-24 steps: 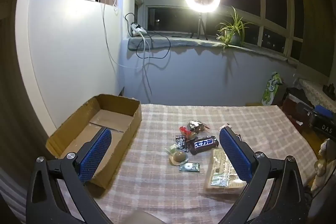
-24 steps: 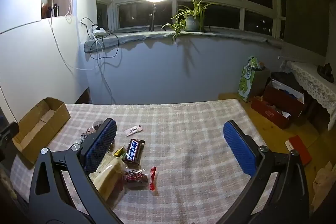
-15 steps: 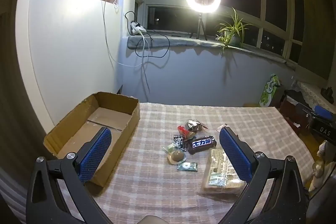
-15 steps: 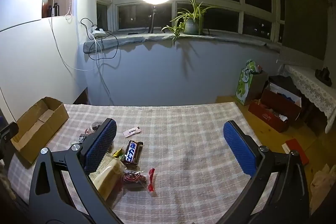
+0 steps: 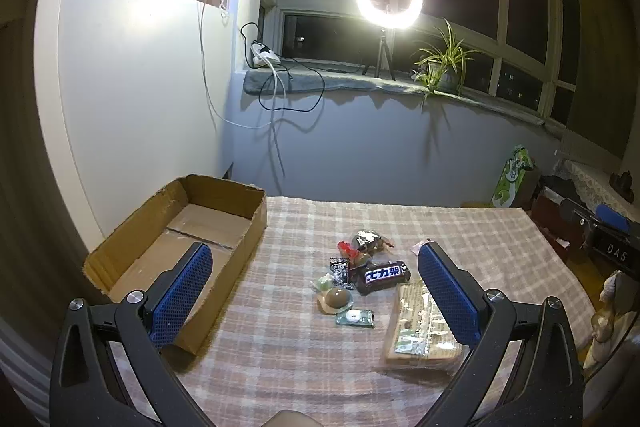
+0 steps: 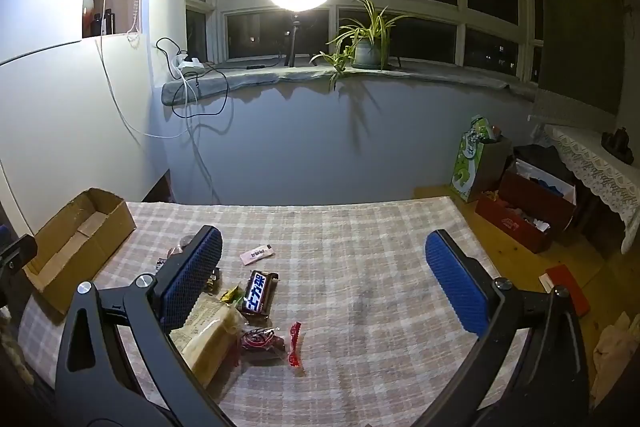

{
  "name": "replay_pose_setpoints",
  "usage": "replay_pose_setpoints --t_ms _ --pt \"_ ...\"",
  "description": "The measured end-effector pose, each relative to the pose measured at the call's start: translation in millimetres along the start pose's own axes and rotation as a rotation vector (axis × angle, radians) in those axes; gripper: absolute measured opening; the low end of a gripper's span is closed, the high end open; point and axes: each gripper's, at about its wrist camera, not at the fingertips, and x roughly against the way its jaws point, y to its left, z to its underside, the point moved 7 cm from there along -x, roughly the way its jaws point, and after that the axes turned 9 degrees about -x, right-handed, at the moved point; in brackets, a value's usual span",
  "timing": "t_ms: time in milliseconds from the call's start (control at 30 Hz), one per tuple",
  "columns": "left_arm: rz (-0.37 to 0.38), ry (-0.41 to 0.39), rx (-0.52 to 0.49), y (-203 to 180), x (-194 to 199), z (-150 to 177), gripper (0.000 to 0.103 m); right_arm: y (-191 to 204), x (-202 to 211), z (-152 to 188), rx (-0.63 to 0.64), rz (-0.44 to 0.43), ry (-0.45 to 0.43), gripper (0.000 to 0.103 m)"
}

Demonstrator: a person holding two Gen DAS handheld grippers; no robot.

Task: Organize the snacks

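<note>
Both grippers up, nothing held.
Left gripper and right gripper spread wide above the snacks; cardboard box sits left.

Woven checked cloth, matt corrugated cardboard box, glossy plastic chocolate bar wrapper, crinkly clear cracker pack

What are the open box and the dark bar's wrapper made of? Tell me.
Box: apparently corrugated cardboard, matte brown, with ragged torn edges and folded bottom flaps. Chocolate bar wrapper: likely plastic or foil film, glossy with highlights and crimped ends.
</note>
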Motion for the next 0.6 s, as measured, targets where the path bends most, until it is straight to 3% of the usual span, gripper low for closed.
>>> replay_pose_setpoints --t_ms 600 --pt "0.014 0.005 0.005 -0.7 -0.5 2.2 0.102 1.3 -1.4 3.3 -0.001 -0.006 0.004 0.103"
